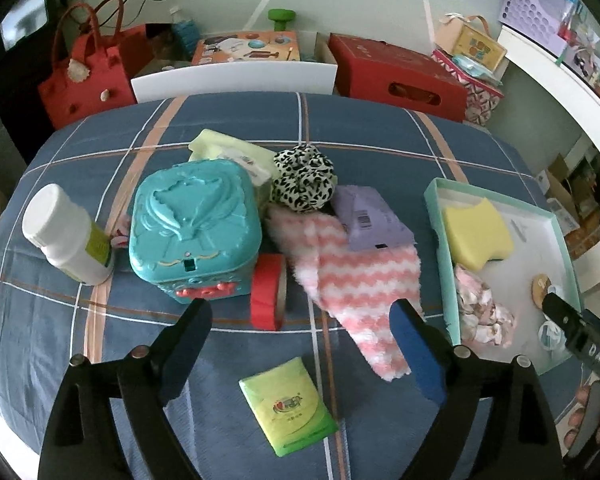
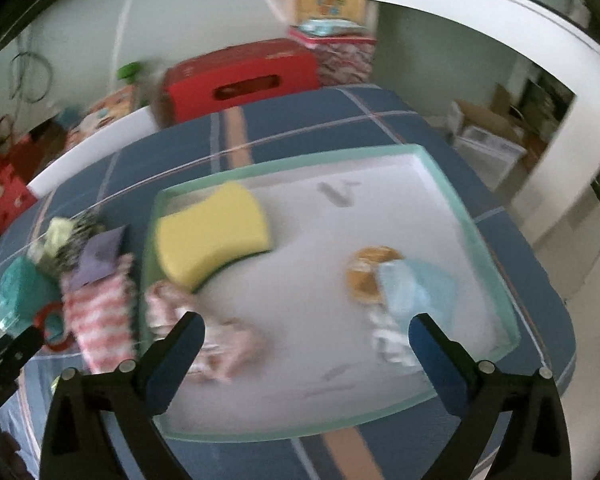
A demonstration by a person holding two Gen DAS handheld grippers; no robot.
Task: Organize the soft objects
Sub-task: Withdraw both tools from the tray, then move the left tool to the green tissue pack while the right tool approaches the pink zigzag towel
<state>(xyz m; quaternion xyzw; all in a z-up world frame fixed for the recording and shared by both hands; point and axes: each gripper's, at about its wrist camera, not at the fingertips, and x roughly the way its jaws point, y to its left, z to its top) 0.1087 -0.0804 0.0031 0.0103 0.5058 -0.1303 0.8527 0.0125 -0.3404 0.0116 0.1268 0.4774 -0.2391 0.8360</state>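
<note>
In the left wrist view my left gripper [image 1: 300, 308] stands open above the blue checked cloth, nothing between its fingers. Just ahead lie a pink-and-white zigzag fluffy cloth [image 1: 352, 276], a leopard scrunchie [image 1: 304, 180] and a green tissue pack [image 1: 288, 404]. At the right a teal-rimmed tray [image 1: 436, 208] holds a yellow sponge [image 1: 478, 236] and a pink patterned cloth [image 1: 480, 304]. My right gripper [image 2: 308, 320] hangs open and empty over that tray [image 2: 484, 240]. Below it lie the sponge [image 2: 212, 236], the pink cloth [image 2: 220, 348] and a light blue soft item [image 2: 416, 288]. This view is blurred.
A teal plastic box [image 1: 196, 228], a white bottle [image 1: 66, 236], a red tape roll [image 1: 268, 292], a purple packet [image 1: 370, 220] and a yellow-green wipes pack [image 1: 236, 152] crowd the left half. Red boxes and a red bag [image 1: 88, 72] stand beyond the far edge.
</note>
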